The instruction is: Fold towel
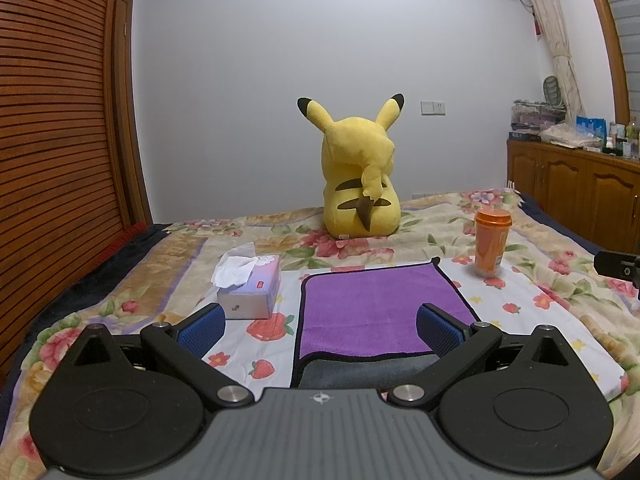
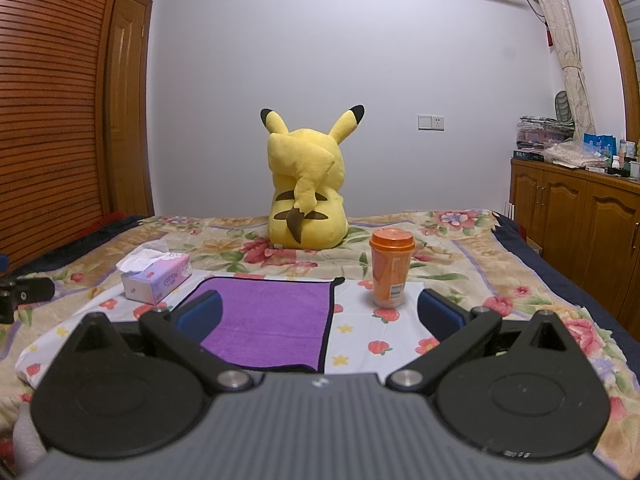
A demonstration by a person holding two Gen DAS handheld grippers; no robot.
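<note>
A purple towel [image 1: 368,308] with black edging lies flat on the bed; its near edge is turned over and shows a grey underside [image 1: 360,372]. It also shows in the right wrist view [image 2: 272,320]. My left gripper [image 1: 320,326] is open, held above the towel's near left part, touching nothing. My right gripper [image 2: 320,312] is open, over the towel's near right corner, also empty. The right gripper's tip shows at the right edge of the left wrist view [image 1: 618,264]. The left gripper's tip shows at the left edge of the right wrist view [image 2: 28,292].
A tissue box [image 1: 250,284] stands left of the towel. An orange lidded cup [image 1: 491,240] stands at its far right corner. A yellow plush toy [image 1: 360,176] sits further back on the floral bedspread [image 1: 440,224]. Wooden cabinets [image 1: 576,196] line the right wall.
</note>
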